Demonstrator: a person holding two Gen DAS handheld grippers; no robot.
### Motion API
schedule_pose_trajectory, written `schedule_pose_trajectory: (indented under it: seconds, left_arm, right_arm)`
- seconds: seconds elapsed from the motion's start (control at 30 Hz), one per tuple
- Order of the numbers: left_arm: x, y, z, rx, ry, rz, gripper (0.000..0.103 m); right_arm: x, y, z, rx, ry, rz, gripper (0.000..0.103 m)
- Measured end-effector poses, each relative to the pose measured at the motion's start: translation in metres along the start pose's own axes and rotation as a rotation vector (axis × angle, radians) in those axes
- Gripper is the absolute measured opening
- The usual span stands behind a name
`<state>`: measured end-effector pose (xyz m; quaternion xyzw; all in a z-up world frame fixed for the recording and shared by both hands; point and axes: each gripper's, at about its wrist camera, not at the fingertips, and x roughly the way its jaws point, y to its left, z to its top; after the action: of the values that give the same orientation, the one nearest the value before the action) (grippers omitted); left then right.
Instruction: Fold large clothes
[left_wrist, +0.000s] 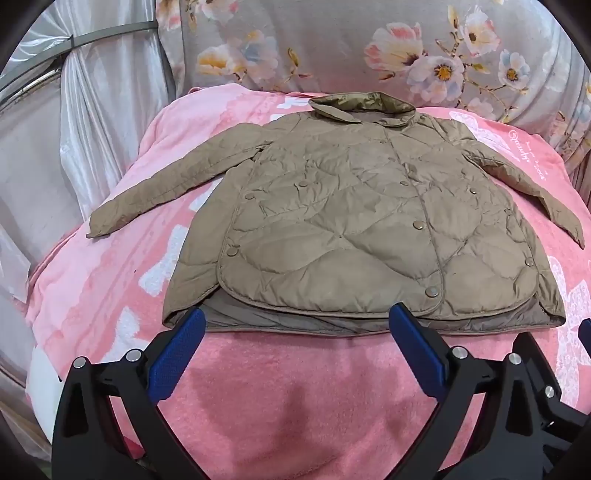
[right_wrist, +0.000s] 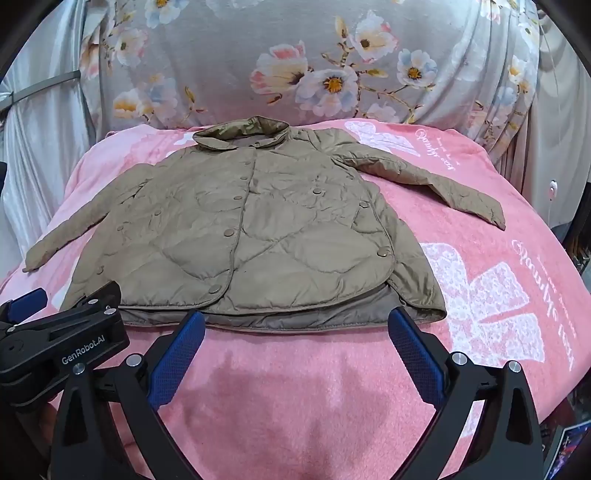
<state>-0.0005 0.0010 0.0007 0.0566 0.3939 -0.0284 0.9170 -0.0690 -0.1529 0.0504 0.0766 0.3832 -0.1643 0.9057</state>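
Observation:
A tan quilted jacket (left_wrist: 351, 221) lies flat and face up on a pink blanket (left_wrist: 258, 387), collar at the far side, both sleeves spread out to the sides. It also shows in the right wrist view (right_wrist: 251, 236). My left gripper (left_wrist: 297, 314) is open and empty, its blue-padded fingers just short of the jacket's near hem. My right gripper (right_wrist: 297, 315) is open and empty too, at the near hem towards the jacket's right side. The left gripper's body (right_wrist: 55, 343) shows at the left of the right wrist view.
The pink blanket (right_wrist: 480, 295) covers a bed, with white printed patterns. A grey floral sheet (right_wrist: 295, 62) hangs behind the bed. Silvery curtains (left_wrist: 92, 129) hang to the left. Bare blanket lies between the grippers and the hem.

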Motion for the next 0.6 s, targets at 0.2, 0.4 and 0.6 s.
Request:
schedule_pose_trajectory:
  seconds: [0.2,0.4,0.6]
  left_arm:
    - [0.0003,0.0065,-0.0010,-0.005,0.021,0.003,0.097]
    - [0.0032,0.0031,-0.0027,0.000,0.014,0.020,0.097]
    - [0.0025,0.0033,-0.0020,0.002,0.013,0.025,0.097]
  right_arm:
    - [0.0007,0.0031,-0.0008,-0.018,0.000,-0.009,0.098]
    - [0.0004,-0.0006,-0.0018,-0.013,0.001,-0.012,0.098]
    - [0.0004,0.0039,-0.0018,-0.020,-0.002,-0.010,0.098]
